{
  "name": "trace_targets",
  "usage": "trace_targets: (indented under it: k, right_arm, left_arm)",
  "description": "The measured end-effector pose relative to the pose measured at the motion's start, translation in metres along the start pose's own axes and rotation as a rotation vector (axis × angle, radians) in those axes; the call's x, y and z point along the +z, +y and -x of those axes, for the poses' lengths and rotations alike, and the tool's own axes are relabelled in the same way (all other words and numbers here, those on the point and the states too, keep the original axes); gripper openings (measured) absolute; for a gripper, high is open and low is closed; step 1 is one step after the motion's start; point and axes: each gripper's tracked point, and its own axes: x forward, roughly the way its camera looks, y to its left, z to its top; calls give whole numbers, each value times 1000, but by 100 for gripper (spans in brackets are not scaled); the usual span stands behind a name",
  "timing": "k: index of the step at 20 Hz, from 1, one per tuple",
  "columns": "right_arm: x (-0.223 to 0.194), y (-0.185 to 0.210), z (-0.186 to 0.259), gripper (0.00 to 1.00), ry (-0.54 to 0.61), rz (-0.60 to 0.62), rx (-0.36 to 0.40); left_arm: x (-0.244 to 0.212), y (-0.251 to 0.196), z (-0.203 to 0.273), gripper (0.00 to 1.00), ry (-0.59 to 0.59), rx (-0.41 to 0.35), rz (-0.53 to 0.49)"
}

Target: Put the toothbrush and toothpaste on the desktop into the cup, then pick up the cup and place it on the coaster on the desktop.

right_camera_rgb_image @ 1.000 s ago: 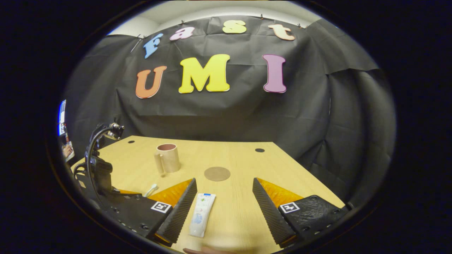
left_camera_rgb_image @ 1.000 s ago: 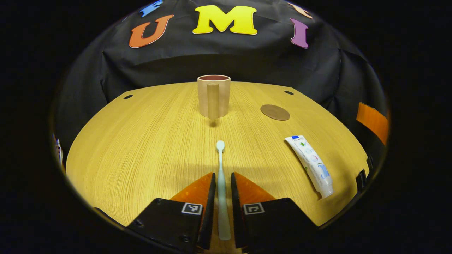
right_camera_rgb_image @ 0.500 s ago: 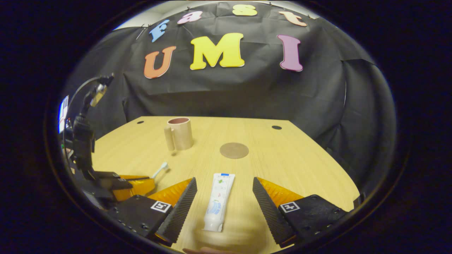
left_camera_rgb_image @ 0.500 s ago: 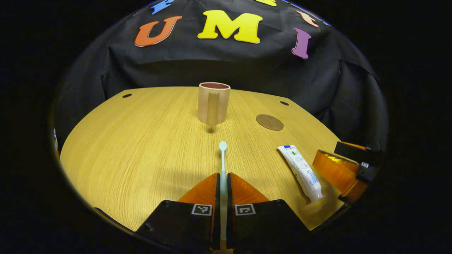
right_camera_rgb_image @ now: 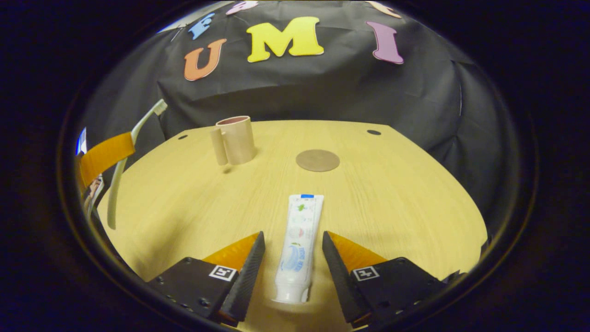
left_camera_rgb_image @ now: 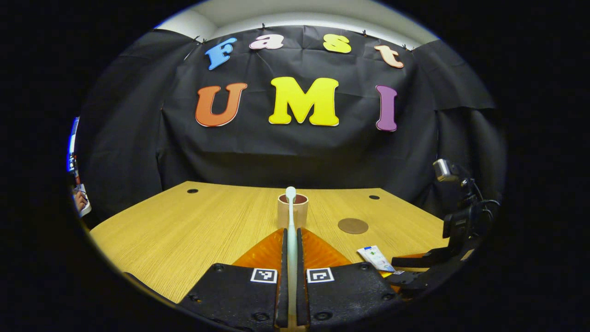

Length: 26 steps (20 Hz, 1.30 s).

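1. Left tool (left_camera_rgb_image: 290, 240) pinches the toothbrush (left_camera_rgb_image: 290, 216) above the worktop (left_camera_rgb_image: 184, 230).
2. Right tool (right_camera_rgb_image: 291, 251), spread, straddles the toothpaste (right_camera_rgb_image: 298, 244); cup (right_camera_rgb_image: 236, 139) at 11 o'clock, coaster (right_camera_rgb_image: 317, 160) at 12.

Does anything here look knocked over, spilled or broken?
Nothing stands out. The cup stands upright, the coaster lies flat, and the toothpaste lies intact on the desktop.

1. A staged recording booth, not a lived-in home.
2. Black cloth (left_camera_rgb_image: 295, 152) draped in creases forms the back and side walls, pinned along its top edge below a pale ceiling (left_camera_rgb_image: 295, 14).
3. A bare light-wood desktop (right_camera_rgb_image: 392, 198) with small round cable holes (right_camera_rgb_image: 374, 132) stands against the cloth.
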Motion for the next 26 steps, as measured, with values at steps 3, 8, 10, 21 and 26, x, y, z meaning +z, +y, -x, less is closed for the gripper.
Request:
trace_targets:
  k: [3, 8, 10, 21, 26]
  right_arm:
    - [-1, -2, -1, 68, -7, 21, -10]
    - [1, 12, 7, 32, -1, -10, 86]
    - [15, 12, 18, 29, -59, 7, 99]
    - [176, -15, 153, 29, -757, 21, 48]
    - [164, -21, 156, 29, -731, 22, 36]
  left_arm:
    - [-1, -1, 0, 9, 0, -3, -9]
    - [-1, 6, -4, 9, 6, 15, -6]
    - [-3, 8, -5, 9, 8, 24, 2]
    - [-1, 6, -7, 9, 2, 44, 36]
    - [24, 1, -16, 9, -13, 32, -9]
